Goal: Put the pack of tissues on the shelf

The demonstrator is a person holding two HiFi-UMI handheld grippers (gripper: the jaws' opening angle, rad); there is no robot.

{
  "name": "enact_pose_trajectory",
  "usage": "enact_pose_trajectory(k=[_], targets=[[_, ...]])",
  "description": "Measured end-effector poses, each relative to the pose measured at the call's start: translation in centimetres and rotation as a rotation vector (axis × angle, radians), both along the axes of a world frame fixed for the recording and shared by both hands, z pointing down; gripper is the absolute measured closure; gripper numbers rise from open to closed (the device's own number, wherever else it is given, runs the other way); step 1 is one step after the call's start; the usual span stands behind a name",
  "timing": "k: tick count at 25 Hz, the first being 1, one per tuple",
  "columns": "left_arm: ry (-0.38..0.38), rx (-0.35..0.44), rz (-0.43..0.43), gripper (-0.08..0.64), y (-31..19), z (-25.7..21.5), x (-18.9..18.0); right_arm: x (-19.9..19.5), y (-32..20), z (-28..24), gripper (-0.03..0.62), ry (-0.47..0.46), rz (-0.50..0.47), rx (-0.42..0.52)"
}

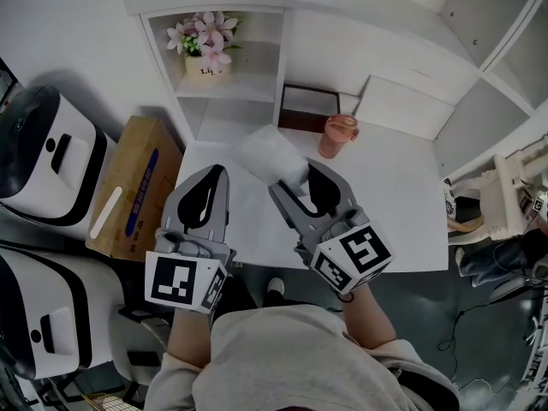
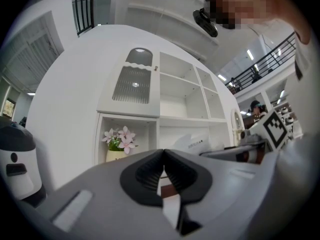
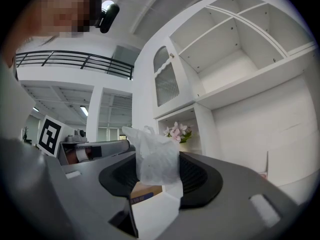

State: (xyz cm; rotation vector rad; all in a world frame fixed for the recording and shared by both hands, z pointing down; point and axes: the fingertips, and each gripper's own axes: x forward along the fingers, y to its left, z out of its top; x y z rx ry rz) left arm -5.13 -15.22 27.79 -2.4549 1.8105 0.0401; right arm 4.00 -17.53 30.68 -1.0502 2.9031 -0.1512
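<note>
My right gripper (image 1: 297, 180) is shut on the pack of tissues (image 1: 267, 154), a soft white plastic-wrapped pack that sticks out past its fingertips over the white table (image 1: 394, 204). In the right gripper view the pack (image 3: 156, 159) is pinched between the dark pads and stands up above them. To its left my left gripper (image 1: 213, 174) hovers with its pads (image 2: 150, 171) pressed together and nothing between them. The white shelf unit (image 1: 231, 88) stands just ahead of both grippers. Its low compartment holds a pot of pink flowers (image 1: 205, 54).
A pink lidded cup (image 1: 337, 135) and a dark brown frame (image 1: 304, 110) stand at the back of the table. A cardboard box (image 1: 137, 187) and two white machines (image 1: 43, 157) are on the left. Open shelf compartments (image 3: 225, 59) rise above.
</note>
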Motion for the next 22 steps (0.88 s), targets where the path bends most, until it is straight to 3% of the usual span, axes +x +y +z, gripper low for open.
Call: enact_pose_trajectory(k=[22], targets=[[-0.004,-0.010,0.168,0.559,-8.6,-0.4,-5.0,-4.8,-7.3,0.0,0.365,-0.001,0.179,-0.025]])
